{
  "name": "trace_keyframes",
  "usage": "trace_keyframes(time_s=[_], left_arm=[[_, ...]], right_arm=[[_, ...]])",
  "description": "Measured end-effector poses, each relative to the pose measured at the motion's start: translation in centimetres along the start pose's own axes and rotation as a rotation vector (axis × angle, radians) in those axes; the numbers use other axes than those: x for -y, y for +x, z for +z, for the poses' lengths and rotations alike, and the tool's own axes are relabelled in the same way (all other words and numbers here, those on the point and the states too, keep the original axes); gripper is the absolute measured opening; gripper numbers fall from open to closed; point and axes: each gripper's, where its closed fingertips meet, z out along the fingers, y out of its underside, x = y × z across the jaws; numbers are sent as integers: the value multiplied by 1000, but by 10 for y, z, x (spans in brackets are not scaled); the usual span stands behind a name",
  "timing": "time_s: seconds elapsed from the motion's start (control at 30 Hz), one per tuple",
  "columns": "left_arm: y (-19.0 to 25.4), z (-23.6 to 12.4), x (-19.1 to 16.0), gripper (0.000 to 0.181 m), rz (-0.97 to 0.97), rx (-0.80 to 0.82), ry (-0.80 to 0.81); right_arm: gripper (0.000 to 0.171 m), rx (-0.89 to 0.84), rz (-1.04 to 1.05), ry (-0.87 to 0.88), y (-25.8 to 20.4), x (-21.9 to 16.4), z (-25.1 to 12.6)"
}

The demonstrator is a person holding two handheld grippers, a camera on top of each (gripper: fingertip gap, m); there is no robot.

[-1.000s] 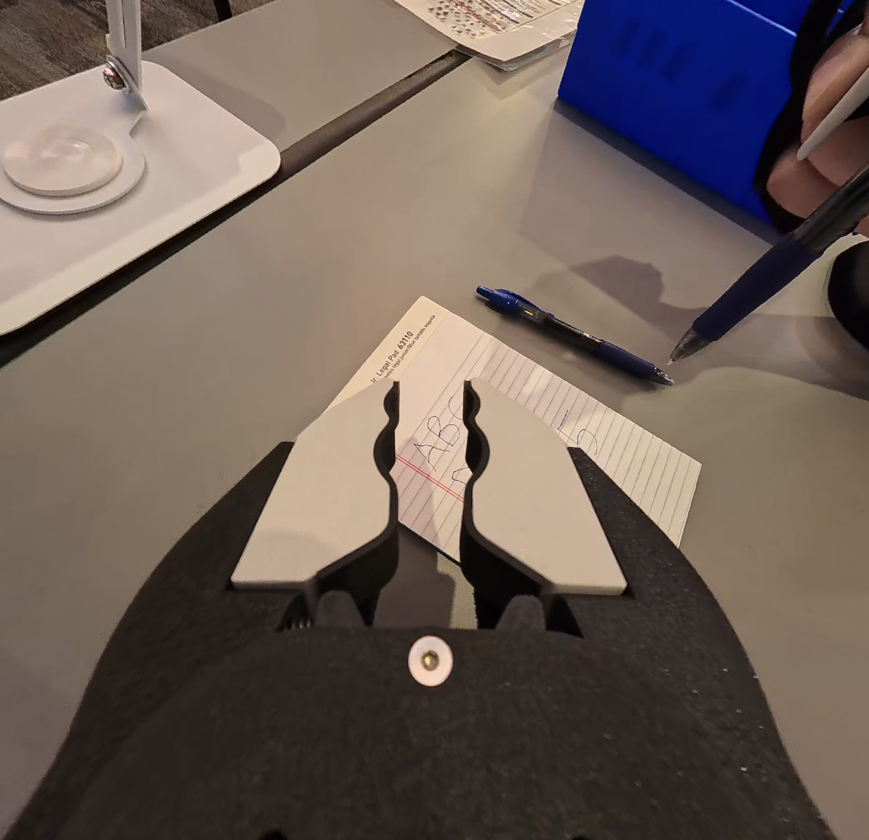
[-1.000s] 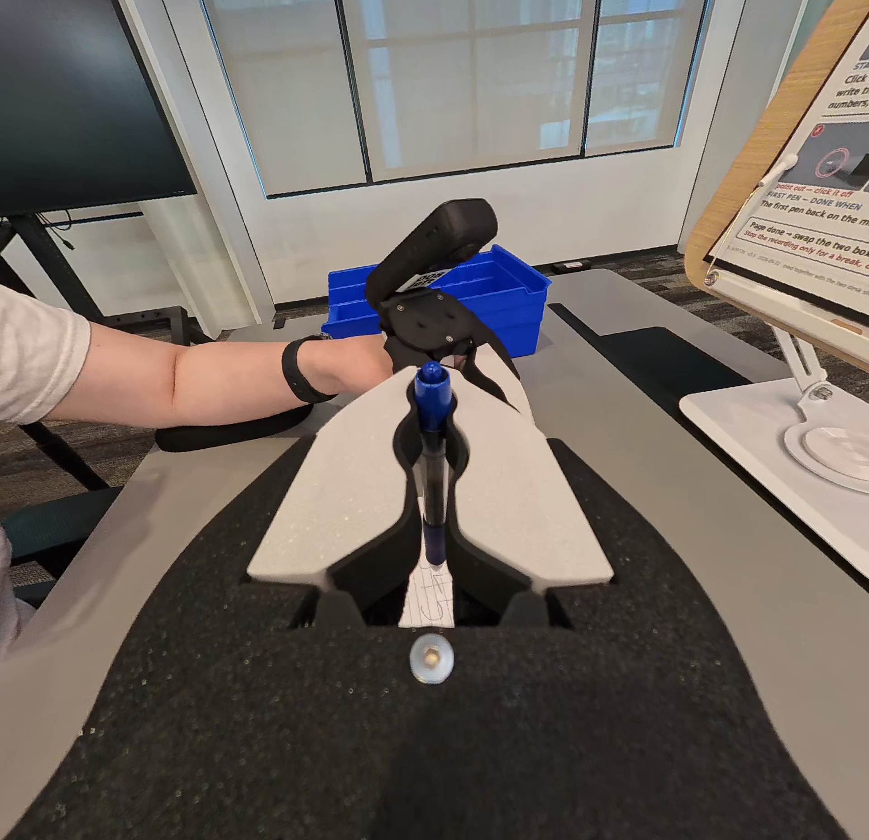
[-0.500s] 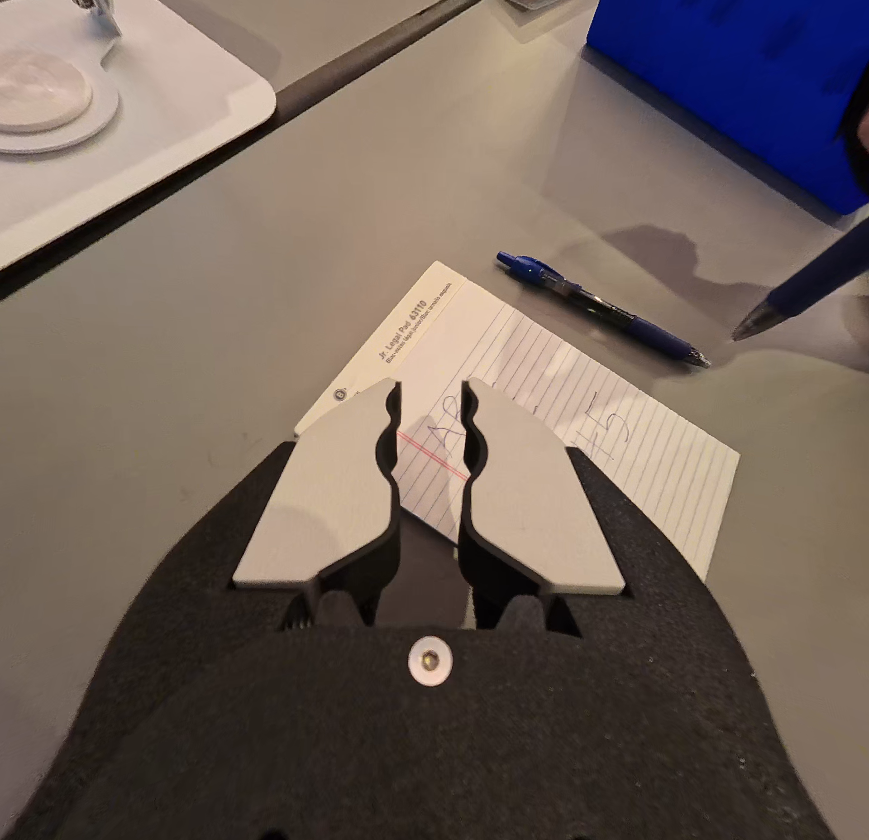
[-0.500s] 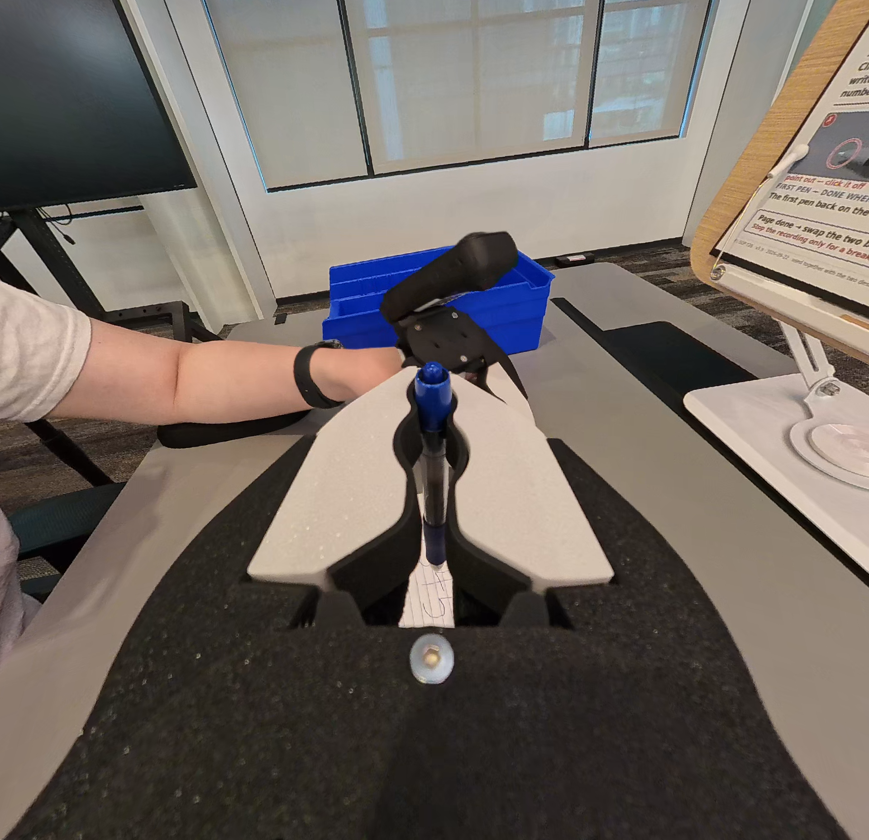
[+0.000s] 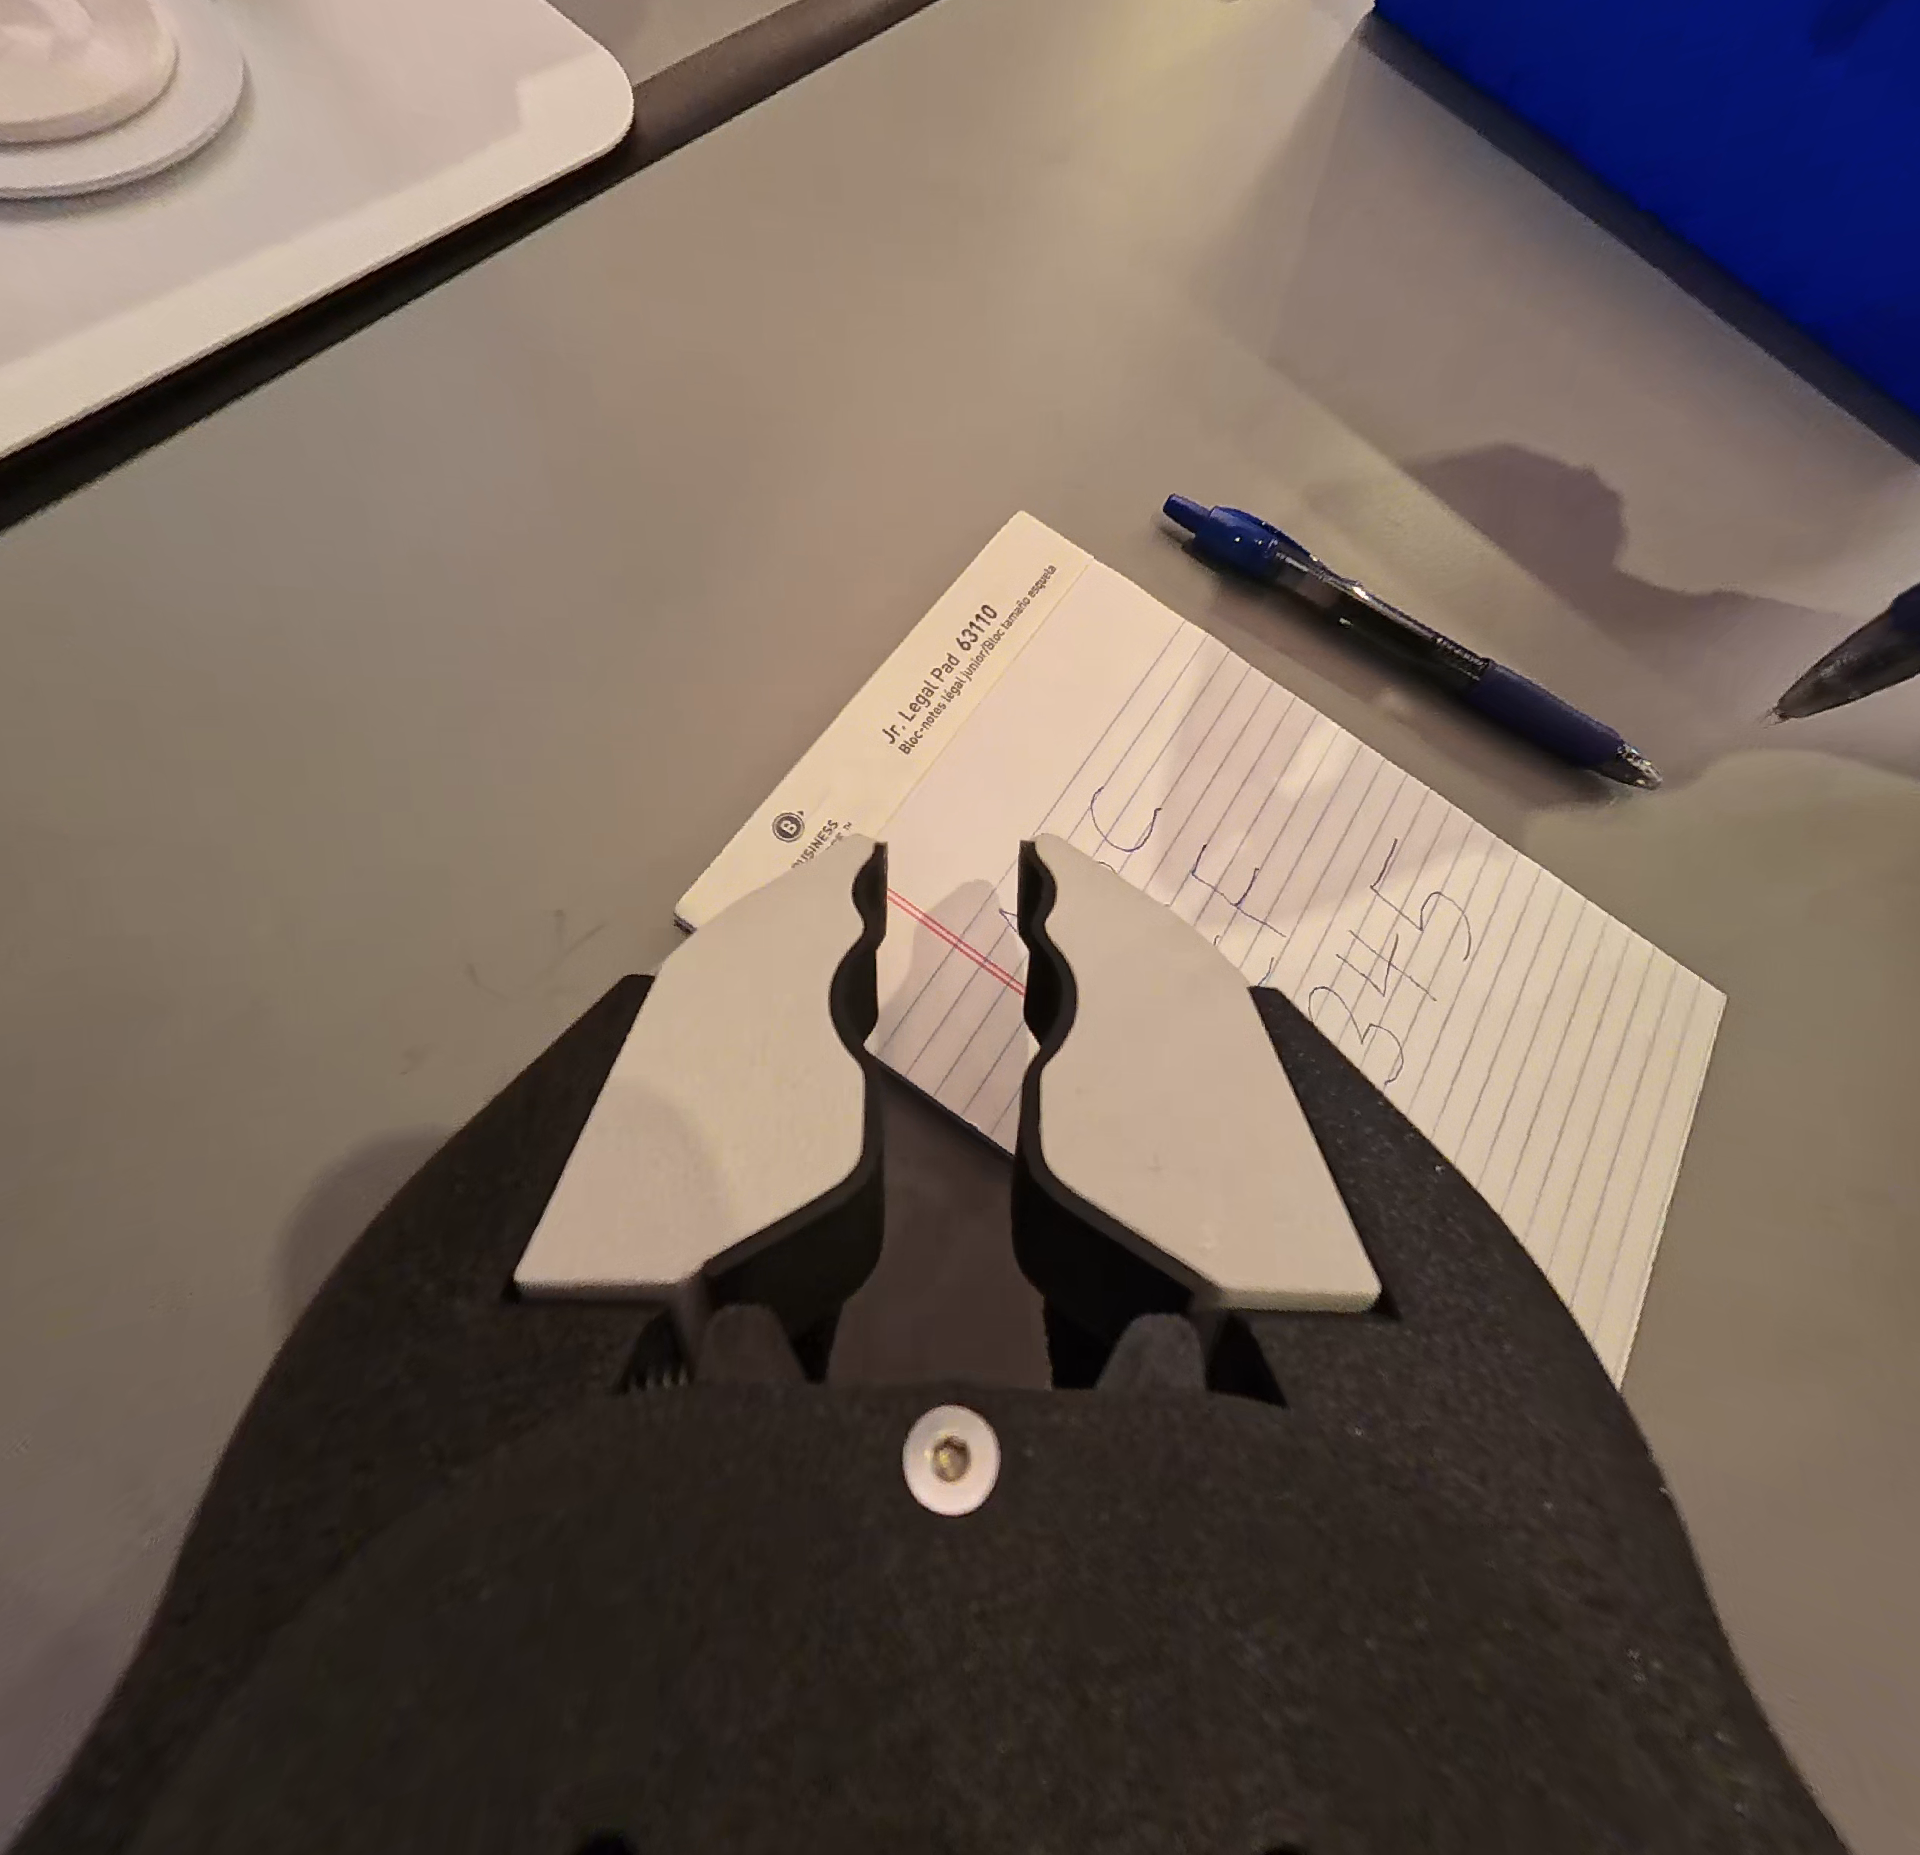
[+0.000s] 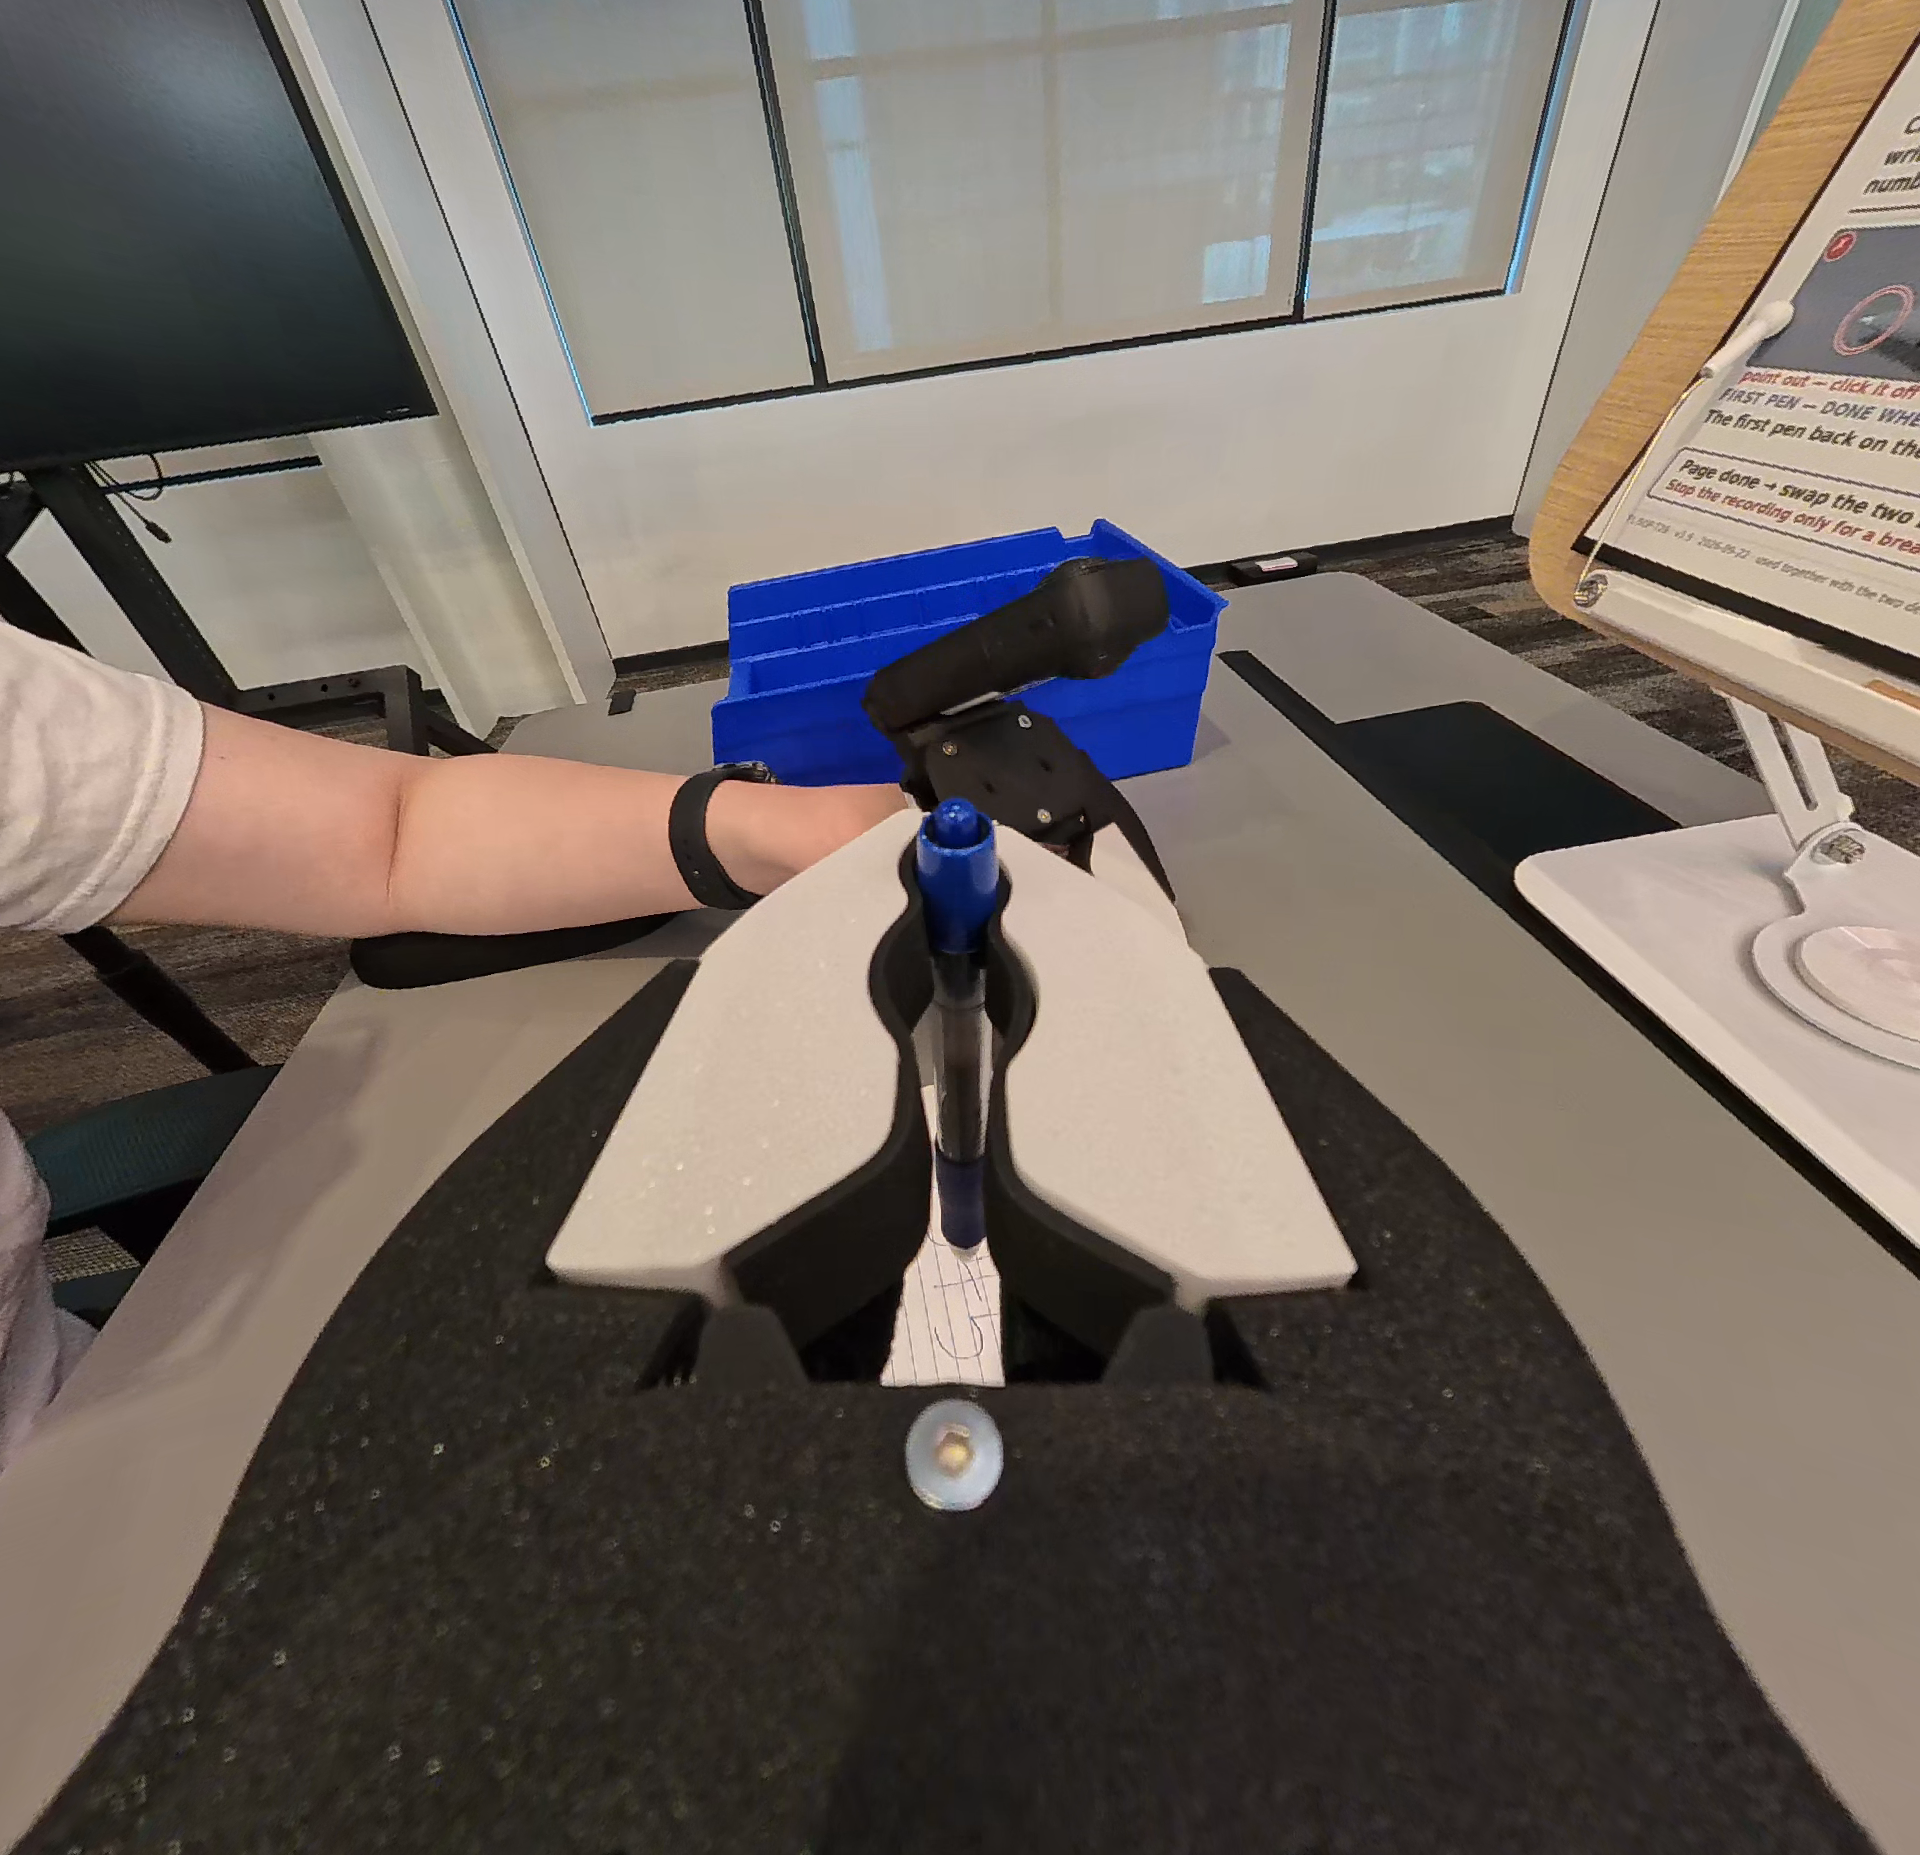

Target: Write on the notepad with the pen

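my right gripper had its jaws clamped on the blue click pen; my left gripper, jaws parted and empty, hovered over the white lined notepad on the grey desk. unpinned, the pad could skid under a stroke.

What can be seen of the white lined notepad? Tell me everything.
The white lined notepad lies flat on the grey table, turned at an angle. It has a cream binding strip with print, blue rules, a red margin line and handwritten pen marks. The left gripper, open, covers its near corner. A blue pen lies just beyond it.
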Motion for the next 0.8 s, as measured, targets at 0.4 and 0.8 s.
trace_keyframes(time_s=[0.4, 0.8], left_arm=[[-1, 6, -10, 22, 19, 9, -51], [-2, 6, -9, 18, 15, 13, -44]], right_arm=[[4, -2, 3, -3, 1, -1, 0], [5, 1, 6, -10, 1, -3, 1]])
